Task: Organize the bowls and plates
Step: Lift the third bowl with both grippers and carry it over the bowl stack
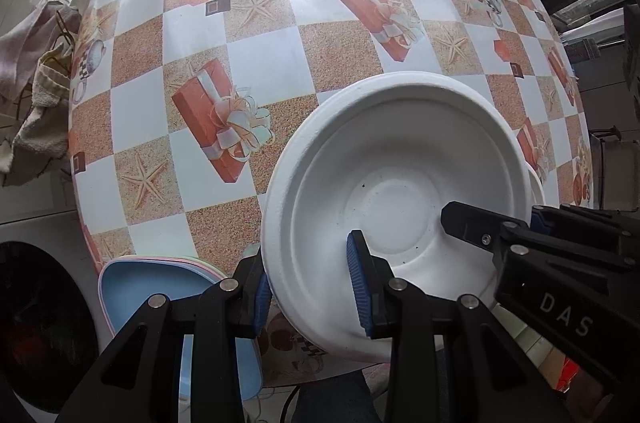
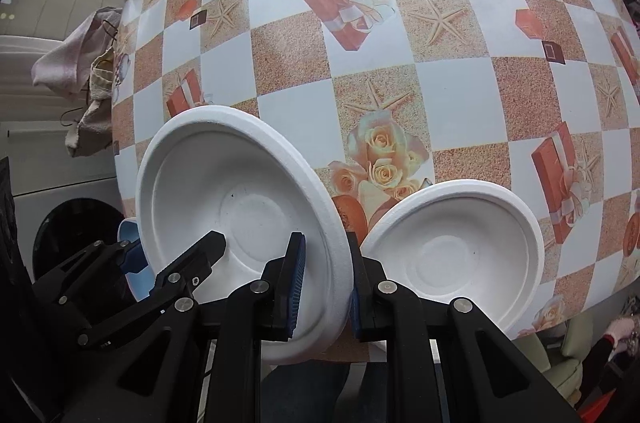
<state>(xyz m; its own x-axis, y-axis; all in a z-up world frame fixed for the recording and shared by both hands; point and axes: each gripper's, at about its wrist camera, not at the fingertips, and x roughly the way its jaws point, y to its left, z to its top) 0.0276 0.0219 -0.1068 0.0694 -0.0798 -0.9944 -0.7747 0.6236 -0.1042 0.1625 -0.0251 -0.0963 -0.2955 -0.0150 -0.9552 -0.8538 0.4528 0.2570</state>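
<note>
I have the large white bowl [image 1: 394, 207] pinched by opposite rims: my left gripper [image 1: 310, 287] and right gripper [image 2: 322, 289] are each nearly shut on its wall. A smaller white bowl [image 2: 456, 255] sits just right of the right gripper. I should lift both sides evenly, keeping it level.

White bowl [image 1: 396, 159]: matt, foam-like, faintly grainy and speckled. Tablecloth [image 1: 256, 55]: glossy, smooth, plastic-looking. Blue plate [image 1: 132, 283]: smooth plastic. Gripper pads [image 1: 356, 275]: ribbed blue rubber on matt black plastic.
</note>
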